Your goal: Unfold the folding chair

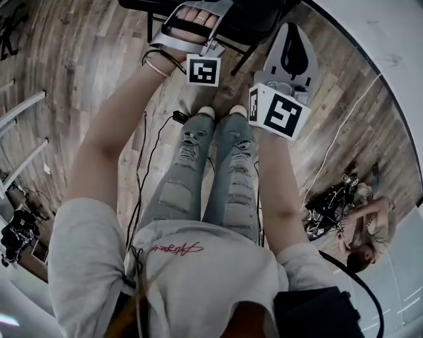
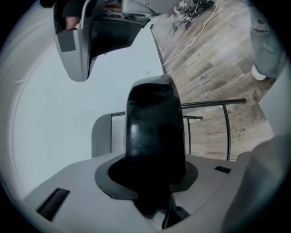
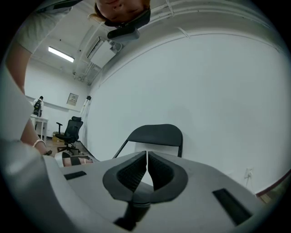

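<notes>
The black folding chair (image 1: 254, 20) stands at the top of the head view, in front of my feet. My left gripper (image 2: 154, 182) is shut on a thick black edge of the chair (image 2: 153, 123), which fills the gap between its jaws. The chair's thin metal tubes (image 2: 225, 127) show behind it. My right gripper (image 1: 295, 39) hangs to the right of the chair, jaws pressed together with nothing between them. In the right gripper view the chair's curved backrest (image 3: 157, 135) rises just beyond the shut right gripper (image 3: 146, 168), apart from it.
A white wall (image 1: 386, 39) runs close behind the chair. Cables (image 1: 141, 171) trail over the wood floor by my legs. A person crouches beside a heap of gear (image 1: 330, 204) at the right. A black office chair (image 3: 69, 129) stands far off.
</notes>
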### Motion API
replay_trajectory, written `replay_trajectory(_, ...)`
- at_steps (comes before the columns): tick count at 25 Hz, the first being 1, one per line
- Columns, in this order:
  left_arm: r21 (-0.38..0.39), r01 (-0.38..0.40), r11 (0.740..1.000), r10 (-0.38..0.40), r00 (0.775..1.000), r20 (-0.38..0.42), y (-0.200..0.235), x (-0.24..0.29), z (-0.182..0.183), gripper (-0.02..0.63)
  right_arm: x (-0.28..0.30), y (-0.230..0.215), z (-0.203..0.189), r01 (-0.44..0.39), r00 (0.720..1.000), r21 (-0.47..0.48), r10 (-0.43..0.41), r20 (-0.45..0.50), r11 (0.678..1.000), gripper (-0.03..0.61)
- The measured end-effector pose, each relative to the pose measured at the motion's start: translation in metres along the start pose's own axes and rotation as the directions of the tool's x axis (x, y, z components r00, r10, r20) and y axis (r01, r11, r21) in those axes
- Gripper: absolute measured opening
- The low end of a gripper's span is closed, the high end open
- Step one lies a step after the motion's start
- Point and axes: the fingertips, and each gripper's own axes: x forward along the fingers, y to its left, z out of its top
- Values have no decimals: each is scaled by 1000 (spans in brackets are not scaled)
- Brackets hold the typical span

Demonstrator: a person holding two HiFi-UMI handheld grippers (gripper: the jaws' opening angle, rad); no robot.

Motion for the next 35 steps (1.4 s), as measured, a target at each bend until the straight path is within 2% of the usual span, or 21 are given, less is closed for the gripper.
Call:
replay_trajectory(7,-13,-114,993,114,993,-24,-44,-30,8,163,-65,34,-51,-48,999,0,48,-19,999,25)
replay_trajectory(13,-29,-184,983,182,981,-68,-82,-54,4,170,-117,68,-100,-121,992,0,121,-38,993,25)
replay_trajectory(18,-48,-179,983,176,983,-55,-123,-84,5,189,-138,90,-127,-119,991,35,121,-62,992,25)
replay_trajectory(22,-84,-174,981,169,984,-56,-164,-110,6,218,-146,106,-135,-121,992,60,123,-32,991,25)
replay_trajectory(30,-73,-236,969,232,971,-58,-204,-135,12,236,-155,134,-165,-153,988,21,153,1,988,25)
replay_trajectory(35,-69,-225,972,222,974,-44,-241,-154,15,273,-167,158,-179,-184,983,5,184,14,983,25)
